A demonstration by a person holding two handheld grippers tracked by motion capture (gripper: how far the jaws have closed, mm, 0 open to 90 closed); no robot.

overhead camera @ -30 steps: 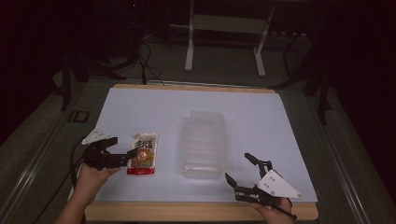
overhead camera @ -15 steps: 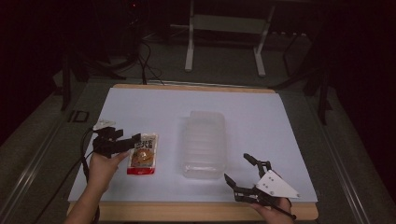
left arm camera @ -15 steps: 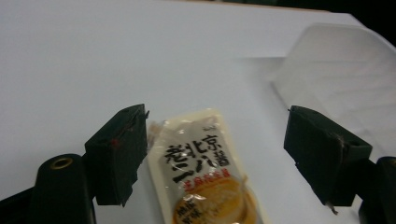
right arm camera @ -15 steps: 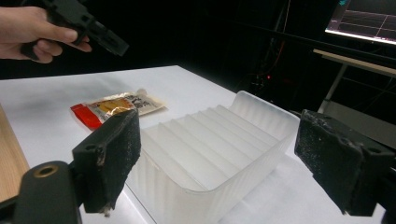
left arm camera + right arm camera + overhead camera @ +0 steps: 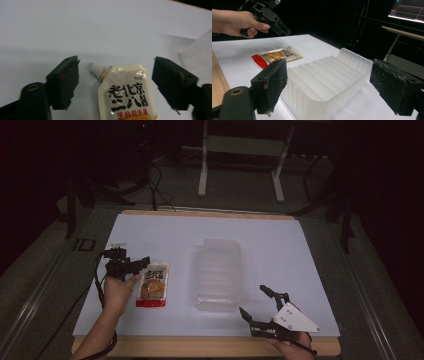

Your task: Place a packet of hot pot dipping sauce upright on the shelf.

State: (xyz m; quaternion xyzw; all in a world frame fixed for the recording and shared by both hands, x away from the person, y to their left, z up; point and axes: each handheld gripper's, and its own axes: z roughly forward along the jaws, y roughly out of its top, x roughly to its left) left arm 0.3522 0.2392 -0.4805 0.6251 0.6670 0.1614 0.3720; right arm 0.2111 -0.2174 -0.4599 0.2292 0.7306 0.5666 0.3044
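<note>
At the table's near edge, the right gripper (image 5: 260,307) rests low in a person's hand, its jaws spread wide and empty, a grey plate on top. Just beyond its jaws sits a clear ribbed plastic bin (image 5: 218,275); in the right gripper view the bin (image 5: 329,75) lies between and ahead of the two black pads, its near corner closest to the camera, its inside showing nothing but ridges.

Farther along and to the left of the bin, a sauce pouch (image 5: 153,284) lies flat on the white table (image 5: 280,245), red end toward the person, white cap pointing away. The left gripper (image 5: 137,265), held in the person's left hand (image 5: 117,290), hangs above the pouch's cap end. In the left gripper view its jaws stand wide apart with nothing between the pads, and the pouch (image 5: 126,95) lies on the table below and between them, cap nearer the left pad. Whether the pads touch the pouch cannot be told.

Beyond the table, dark floor and a metal frame's legs (image 5: 240,165).
</note>
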